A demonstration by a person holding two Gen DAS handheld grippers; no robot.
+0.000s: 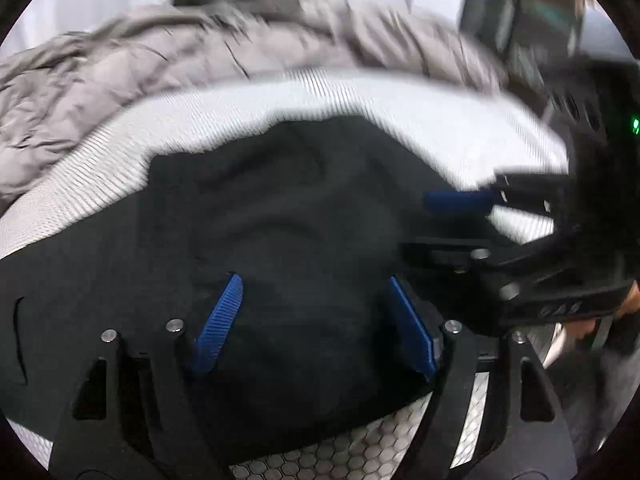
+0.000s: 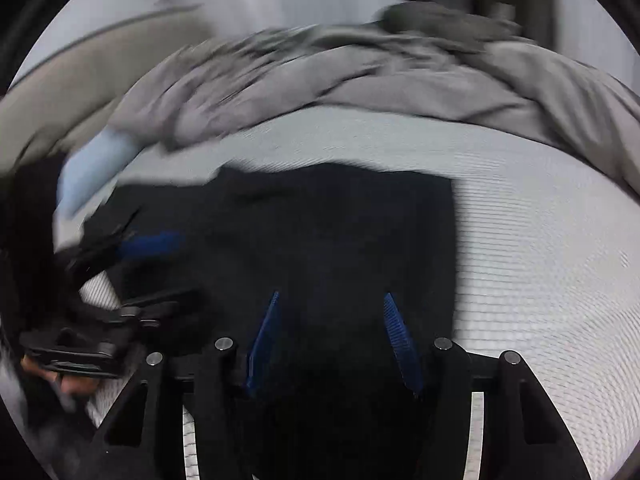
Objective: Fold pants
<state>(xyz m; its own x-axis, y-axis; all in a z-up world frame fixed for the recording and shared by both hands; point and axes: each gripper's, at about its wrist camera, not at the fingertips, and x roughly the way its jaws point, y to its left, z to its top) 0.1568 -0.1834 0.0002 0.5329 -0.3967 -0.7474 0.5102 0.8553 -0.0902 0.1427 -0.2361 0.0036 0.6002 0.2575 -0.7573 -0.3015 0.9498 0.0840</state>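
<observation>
On a white textured mattress [image 2: 540, 240], black pants [image 2: 320, 232] lie in a compact dark bundle near the front edge, a rumpled grey duvet [image 2: 400, 76] heaped at the far side. The left gripper [image 1: 316, 320] hangs over the cloth with its blue pads spread wide, nothing pinched; the right gripper [image 2: 332, 340] stands partly open, also empty (both views are smeared by motion). The risk, as judged here: a finger may snag the top layer and drag the fold open, or the near edge could slip off the mattress if nudged.
</observation>
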